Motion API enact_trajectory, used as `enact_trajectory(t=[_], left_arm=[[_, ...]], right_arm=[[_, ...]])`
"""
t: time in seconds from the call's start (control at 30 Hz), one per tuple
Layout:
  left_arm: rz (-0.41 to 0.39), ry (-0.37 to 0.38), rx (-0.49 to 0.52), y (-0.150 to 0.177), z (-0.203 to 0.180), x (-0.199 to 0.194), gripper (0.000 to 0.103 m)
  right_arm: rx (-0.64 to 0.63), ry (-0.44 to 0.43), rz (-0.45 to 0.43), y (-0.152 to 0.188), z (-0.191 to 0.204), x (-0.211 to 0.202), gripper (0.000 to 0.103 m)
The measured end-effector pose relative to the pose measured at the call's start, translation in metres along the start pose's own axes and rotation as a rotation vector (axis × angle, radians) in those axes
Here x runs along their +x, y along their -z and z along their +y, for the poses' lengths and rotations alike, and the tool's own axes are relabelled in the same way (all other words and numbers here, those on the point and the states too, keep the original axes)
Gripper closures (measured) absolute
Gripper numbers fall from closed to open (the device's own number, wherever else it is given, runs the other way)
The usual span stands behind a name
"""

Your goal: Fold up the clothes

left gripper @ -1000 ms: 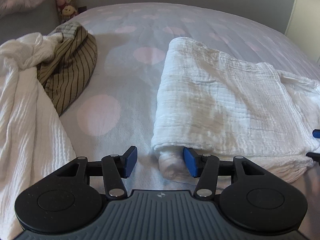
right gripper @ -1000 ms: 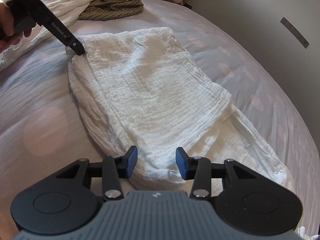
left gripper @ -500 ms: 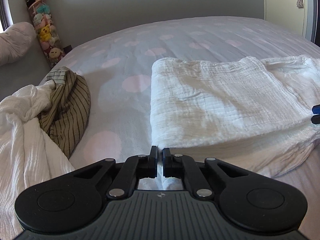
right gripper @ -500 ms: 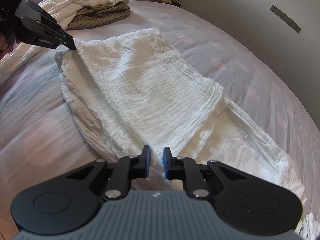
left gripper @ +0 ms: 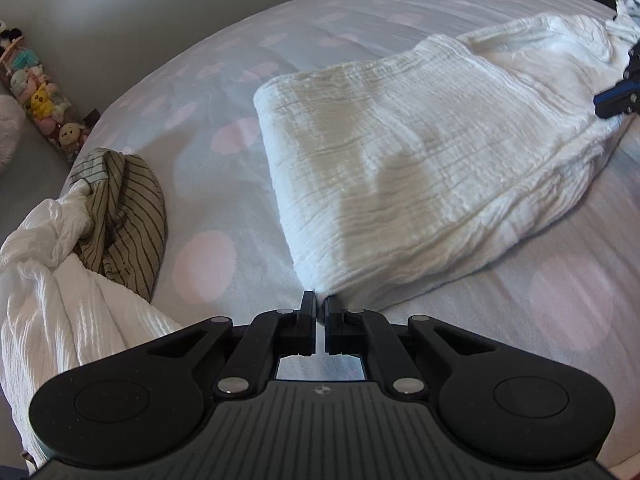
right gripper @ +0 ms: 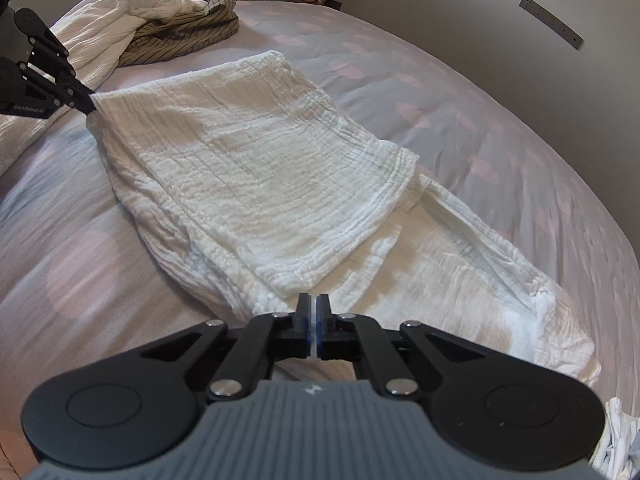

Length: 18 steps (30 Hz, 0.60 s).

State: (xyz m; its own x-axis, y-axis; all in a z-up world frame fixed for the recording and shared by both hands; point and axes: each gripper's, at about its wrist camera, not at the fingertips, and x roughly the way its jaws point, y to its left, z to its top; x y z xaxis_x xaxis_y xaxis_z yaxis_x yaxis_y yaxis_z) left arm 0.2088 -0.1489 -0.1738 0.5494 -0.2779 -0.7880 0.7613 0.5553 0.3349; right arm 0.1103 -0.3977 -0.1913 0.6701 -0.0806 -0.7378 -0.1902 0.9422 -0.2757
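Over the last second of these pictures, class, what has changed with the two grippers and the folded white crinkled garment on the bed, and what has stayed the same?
Both grippers went from open to shut. The left gripper clamped one near corner of the folded white crinkled garment, the right gripper the other, and the pinched corners lifted slightly. The striped olive garment and the crumpled white cloth stayed heaped where they were on the dotted bedsheet.

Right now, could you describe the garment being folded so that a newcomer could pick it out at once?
On the bed with its pale pink-dotted cover, look to the middle, away from the heap at the far edge. The white crinkled garment lies there folded flat, pinched at two corners by the left gripper and right gripper. Unlike the crumpled white cloth and striped olive garment, it is neat and layered.
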Motion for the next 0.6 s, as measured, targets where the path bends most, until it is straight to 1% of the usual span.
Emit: enact_trajectory(t=[0.1, 0.27, 0.33, 0.37, 0.4, 0.43, 0.5, 0.53, 0.6], left_arm=[[0.003, -0.012, 0.035, 0.001, -0.005, 0.0, 0.101], [-0.001, -0.025, 0.033, 0.002, -0.004, 0.001, 0.101], [-0.002, -0.029, 0.031, 0.001, -0.004, 0.001, 0.101], [-0.002, -0.032, 0.035, 0.001, -0.005, 0.002, 0.101], [-0.002, -0.035, 0.043, 0.001, -0.006, 0.002, 0.101], [-0.003, -0.037, 0.05, 0.001, -0.007, 0.003, 0.101], [-0.006, -0.041, 0.06, 0.001, -0.009, 0.003, 0.101], [-0.008, -0.043, 0.064, 0.001, -0.01, 0.003, 0.101], [-0.015, -0.045, 0.059, 0.001, -0.009, 0.002, 0.101]], right_arm=[[-0.071, 0.003, -0.004, -0.003, 0.007, 0.0, 0.092], [-0.238, -0.005, 0.013, -0.011, 0.022, 0.013, 0.074], [-0.32, 0.007, 0.018, -0.012, 0.031, 0.017, 0.07], [-0.348, 0.015, 0.018, -0.011, 0.034, 0.019, 0.07], [-0.375, 0.023, 0.017, -0.011, 0.037, 0.021, 0.07], [-0.402, 0.031, 0.016, -0.011, 0.04, 0.022, 0.073], [-0.41, 0.033, 0.024, -0.013, 0.041, 0.024, 0.085], [-0.405, 0.034, 0.029, -0.014, 0.041, 0.025, 0.098], [-0.38, 0.043, 0.007, -0.017, 0.036, 0.017, 0.098]])
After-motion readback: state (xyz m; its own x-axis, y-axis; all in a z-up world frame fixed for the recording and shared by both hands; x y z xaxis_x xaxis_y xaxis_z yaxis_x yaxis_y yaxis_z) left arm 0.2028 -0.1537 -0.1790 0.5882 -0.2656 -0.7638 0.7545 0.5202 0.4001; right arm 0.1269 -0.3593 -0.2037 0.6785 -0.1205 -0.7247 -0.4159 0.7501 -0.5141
